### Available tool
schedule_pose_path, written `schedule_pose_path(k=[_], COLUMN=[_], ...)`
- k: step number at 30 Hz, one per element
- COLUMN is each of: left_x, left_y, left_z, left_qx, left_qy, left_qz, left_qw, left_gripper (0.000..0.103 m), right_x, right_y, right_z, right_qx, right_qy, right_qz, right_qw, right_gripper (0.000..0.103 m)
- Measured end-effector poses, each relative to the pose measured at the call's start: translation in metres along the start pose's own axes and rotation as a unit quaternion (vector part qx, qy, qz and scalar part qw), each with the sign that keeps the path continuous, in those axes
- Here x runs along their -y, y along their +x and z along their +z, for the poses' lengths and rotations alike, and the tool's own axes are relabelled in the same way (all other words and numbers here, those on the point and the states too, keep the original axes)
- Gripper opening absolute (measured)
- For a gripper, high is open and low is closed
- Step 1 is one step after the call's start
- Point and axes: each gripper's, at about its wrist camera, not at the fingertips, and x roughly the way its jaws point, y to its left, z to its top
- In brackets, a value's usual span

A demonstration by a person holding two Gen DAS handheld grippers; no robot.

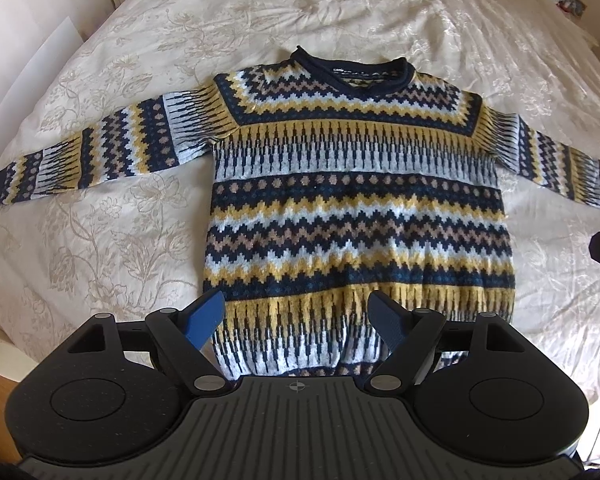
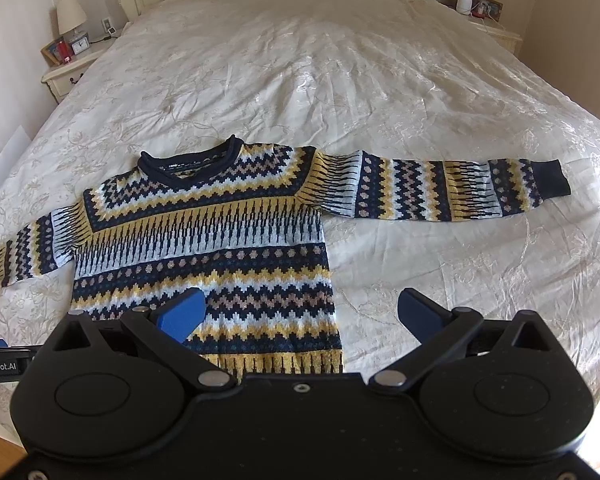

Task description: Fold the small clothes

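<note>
Two tongs, left tongs [image 1: 296, 320] and right tongs [image 2: 302, 314], hover spread over the sweater's [image 1: 356, 208] hem; soft, floppy knit, best pinched at sleeve cuffs.

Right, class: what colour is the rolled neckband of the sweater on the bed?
Dark navy blue, plain. The neckband shows best in the right wrist view.

In front of me the sweater [image 1: 356, 208], knitted in navy, yellow and white zigzag bands, lies flat and unfolded on the bed [image 1: 340, 12], both sleeves spread out sideways, collar away from me.
</note>
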Motion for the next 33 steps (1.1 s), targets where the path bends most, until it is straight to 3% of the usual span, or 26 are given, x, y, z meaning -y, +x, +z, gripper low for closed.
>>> schedule_pose_path(k=[33], left_x=[-0.009], left_y=[0.016], left_z=[0.021], left_qx=[-0.011], left_qy=[0.02], left_qz=[-0.004], left_qw=[0.9997], left_gripper=[0.078], right_x=[-0.022], right_y=[0.015], right_z=[0.007], right_qx=[-0.011], right_qy=[0.016], right_qz=[-0.008], right_qw=[1.0], right_gripper=[0.102])
